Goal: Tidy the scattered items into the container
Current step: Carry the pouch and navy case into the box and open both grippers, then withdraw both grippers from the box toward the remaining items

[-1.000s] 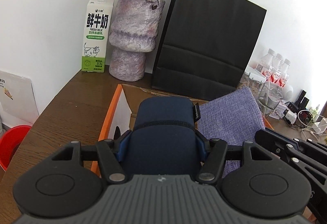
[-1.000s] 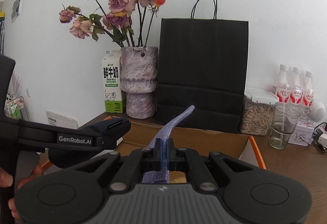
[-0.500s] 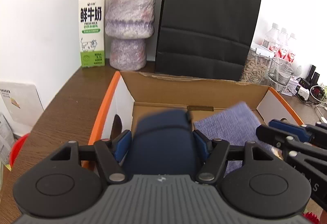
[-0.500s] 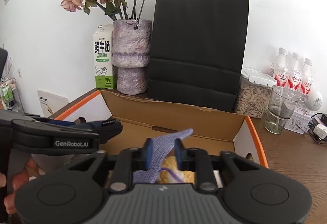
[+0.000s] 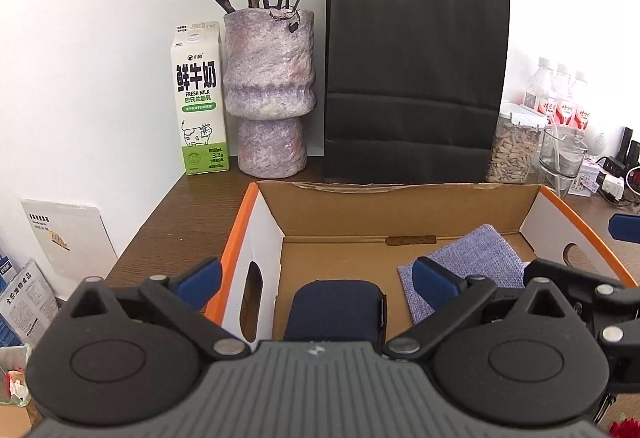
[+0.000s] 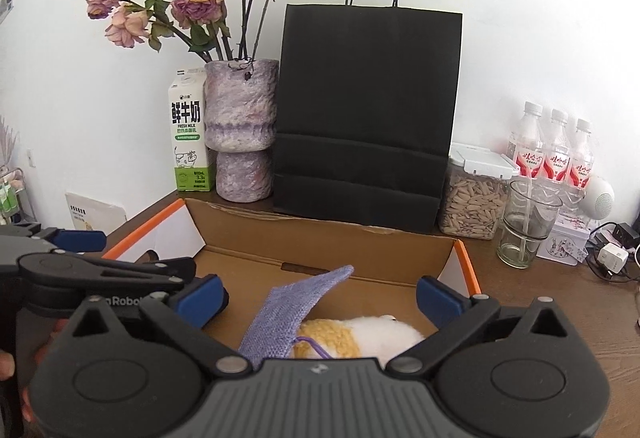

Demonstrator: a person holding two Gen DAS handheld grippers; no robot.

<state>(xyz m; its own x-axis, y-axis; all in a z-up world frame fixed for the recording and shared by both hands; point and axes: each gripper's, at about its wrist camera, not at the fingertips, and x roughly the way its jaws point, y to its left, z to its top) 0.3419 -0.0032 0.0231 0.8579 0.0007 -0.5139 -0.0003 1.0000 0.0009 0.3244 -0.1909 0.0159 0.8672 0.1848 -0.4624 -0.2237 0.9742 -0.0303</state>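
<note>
**Both grippers opening above the cardboard box**

The left gripper (image 5: 316, 280) is seen with its blue-padded fingers (image 5: 200, 278) spread wide and opening; nothing is clamped. The dark navy rounded fabric case (image 5: 336, 308) lies below and between the jaws, clear of both pads, on the floor of the open brown cardboard box with orange rim (image 5: 236, 238), near its left wall.

The right gripper (image 6: 320, 296) is likewise spread wide and opening, with no pad pressed on anything. Between its jaws the lavender woven cloth pouch (image 6: 288, 314) is seen, one corner tilted upward, resting partly over the yellow-and-white fluffy plush toy (image 6: 360, 338) inside the box (image 6: 464, 258). In the left wrist view the same pouch (image 5: 468, 262) lies to the right of the navy case, apart from it.

Behind the box, on the dark wooden table (image 5: 180, 218), the following stand against the white wall: a white-and-green milk carton (image 5: 200, 98), a mottled purple vase of dried roses (image 5: 268, 90) and a black paper carrier bag (image 5: 416, 78).
</note>
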